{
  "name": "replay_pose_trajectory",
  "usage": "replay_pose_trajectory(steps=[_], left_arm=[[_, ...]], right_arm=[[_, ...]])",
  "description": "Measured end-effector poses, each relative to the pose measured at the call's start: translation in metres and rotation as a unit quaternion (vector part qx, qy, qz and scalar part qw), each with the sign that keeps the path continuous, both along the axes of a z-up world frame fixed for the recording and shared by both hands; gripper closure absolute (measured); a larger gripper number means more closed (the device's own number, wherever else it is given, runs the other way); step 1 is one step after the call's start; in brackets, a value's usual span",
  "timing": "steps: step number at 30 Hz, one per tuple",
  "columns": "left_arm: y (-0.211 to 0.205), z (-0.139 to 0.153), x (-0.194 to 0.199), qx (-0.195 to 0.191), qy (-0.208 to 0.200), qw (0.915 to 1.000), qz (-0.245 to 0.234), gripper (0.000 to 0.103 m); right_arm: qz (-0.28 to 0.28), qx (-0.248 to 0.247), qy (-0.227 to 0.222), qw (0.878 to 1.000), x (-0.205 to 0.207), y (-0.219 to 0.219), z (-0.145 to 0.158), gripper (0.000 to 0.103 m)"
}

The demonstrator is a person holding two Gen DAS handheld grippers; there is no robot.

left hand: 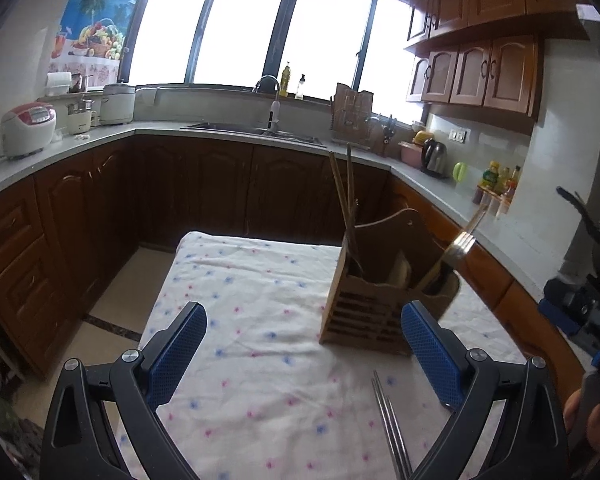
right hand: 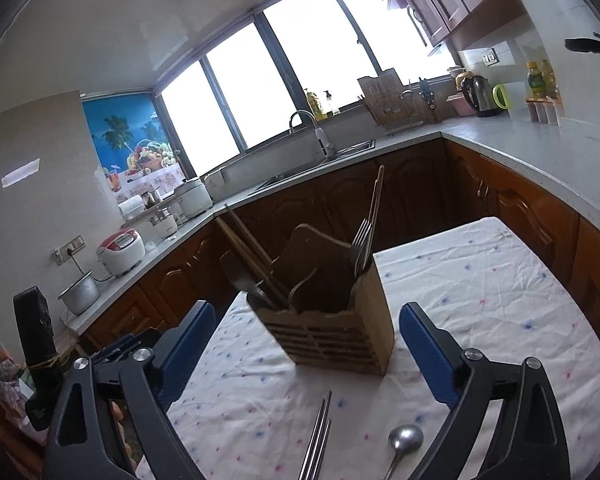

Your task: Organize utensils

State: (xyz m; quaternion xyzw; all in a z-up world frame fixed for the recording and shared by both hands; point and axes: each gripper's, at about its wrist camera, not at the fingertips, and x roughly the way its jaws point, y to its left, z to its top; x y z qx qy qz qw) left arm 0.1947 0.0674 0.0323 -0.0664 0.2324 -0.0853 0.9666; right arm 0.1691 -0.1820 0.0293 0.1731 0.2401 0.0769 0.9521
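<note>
We hold both tools empty: left gripper [left hand: 303, 350] spread wide, right gripper [right hand: 307, 350] spread wide too, both hovering above the tablecloth [right hand: 480, 280]. Wooden holder [right hand: 332, 328] stands mid-table, far of both grippers, already carrying wooden chopsticks [right hand: 374, 208] and a fork [right hand: 360, 246]. Still loose on the cloth, near edge: metal chopsticks [right hand: 318, 440], and just right of them a metal spoon [right hand: 405, 440]. We judge both light, stiff and slick, and thin against soft fabric. Best to pinch the spoon across its handle, the chopsticks as a pair mid-shaft, pads squarely on.
</note>
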Motion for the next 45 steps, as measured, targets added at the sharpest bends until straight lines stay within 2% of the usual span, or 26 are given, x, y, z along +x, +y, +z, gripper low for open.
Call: replay_pose_trajectory(steps=[4, 7, 10, 15, 18, 21, 24, 27, 30, 34, 41, 45], left_arm=[[0.006, -0.007, -0.032, 0.0, -0.022, 0.9996, 0.016, 0.003], [0.007, -0.016, -0.049, 0.005, -0.01, 0.9998, 0.019, 0.001], [0.014, -0.018, -0.065, -0.019, -0.01, 0.9997, 0.015, 0.001], [0.026, -0.019, -0.099, -0.063, -0.04, 0.9971, 0.014, 0.001], [0.022, -0.021, -0.103, -0.037, -0.01, 0.9992, -0.009, 0.001], [0.02, -0.01, -0.117, -0.006, -0.021, 0.9997, -0.006, 0.001], [0.019, 0.01, -0.127, -0.01, -0.021, 0.9995, -0.021, 0.001], [0.017, 0.032, -0.143, 0.005, -0.04, 0.9992, -0.001, 0.001], [0.012, 0.038, -0.165, 0.021, -0.075, 0.9969, 0.011, 0.001], [0.006, 0.019, -0.182, 0.035, -0.1, 0.9942, 0.015, 0.001], [-0.002, -0.017, -0.199, 0.068, -0.096, 0.9924, 0.033, 0.001], [-0.003, -0.031, -0.201, 0.062, -0.087, 0.9934, 0.042, 0.001]], right_arm=[[0.008, -0.009, 0.005, 1.0, -0.025, 0.009, -0.01, 0.004], [0.007, -0.011, 0.0, 1.0, -0.046, 0.012, -0.015, 0.004], [0.002, -0.013, -0.011, 1.0, -0.066, 0.013, -0.014, 0.003], [-0.004, -0.013, -0.033, 0.999, -0.095, 0.013, -0.008, 0.0], [-0.001, -0.018, -0.039, 0.999, -0.107, 0.014, -0.006, 0.0], [0.001, -0.031, -0.043, 0.999, -0.115, 0.015, 0.005, 0.0], [0.007, -0.045, -0.057, 0.997, -0.124, 0.017, 0.027, 0.0], [0.013, -0.065, -0.085, 0.994, -0.134, 0.02, 0.058, 0.0], [0.015, -0.083, -0.117, 0.99, -0.148, 0.026, 0.074, 0.0], [0.009, -0.099, -0.133, 0.986, -0.16, 0.035, 0.053, 0.0], [-0.028, -0.126, -0.117, 0.985, -0.166, 0.04, 0.011, 0.0], [-0.045, -0.14, -0.113, 0.983, -0.17, 0.039, -0.012, 0.0]])
